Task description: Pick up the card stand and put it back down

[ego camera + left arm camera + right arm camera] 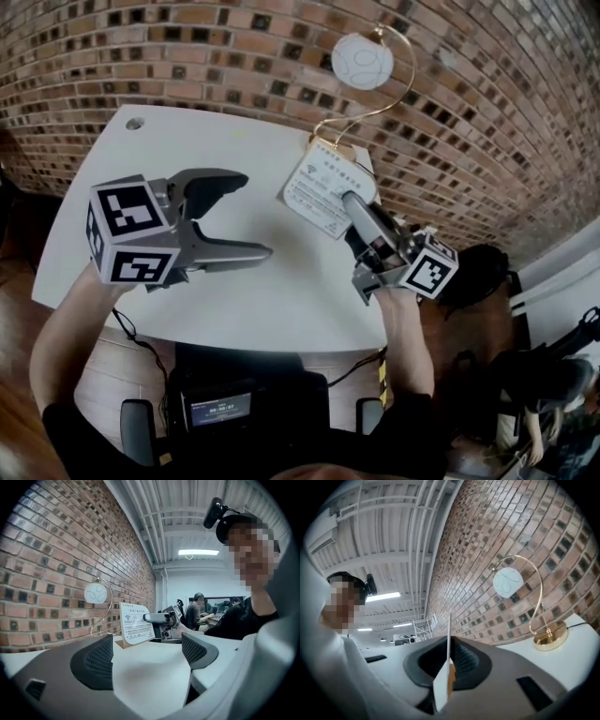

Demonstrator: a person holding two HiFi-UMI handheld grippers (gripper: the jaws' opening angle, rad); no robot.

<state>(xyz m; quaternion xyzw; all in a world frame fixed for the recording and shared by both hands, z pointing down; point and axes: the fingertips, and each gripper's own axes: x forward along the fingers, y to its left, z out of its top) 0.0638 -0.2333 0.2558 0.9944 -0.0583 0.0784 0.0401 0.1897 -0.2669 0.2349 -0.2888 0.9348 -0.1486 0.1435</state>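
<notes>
Nearest the person, over the front half of the white table point(267, 305), the left gripper point(251, 214) is held out roughly level on an extended forearm. Its jaws stand wide apart with only bare tabletop between them.

To the right, a little farther out, the right gripper point(354, 202) reaches forward and slightly upward from a bent wrist. Its jaws are pressed nearly together on the lower edge of the card stand point(323, 187). The right gripper view shows the card edge-on between the pads point(443, 686). The stand is a white printed card in a small wooden base; it sits tilted near the table's far right part, its base at the far end. Whether the base clears the table I cannot tell.

Just behind the stand rises a lamp point(363, 61), a gold arc carrying a white globe. A small round grommet point(135, 123) marks the table's far left corner. The brick wall point(216, 47) closes the view beyond.
</notes>
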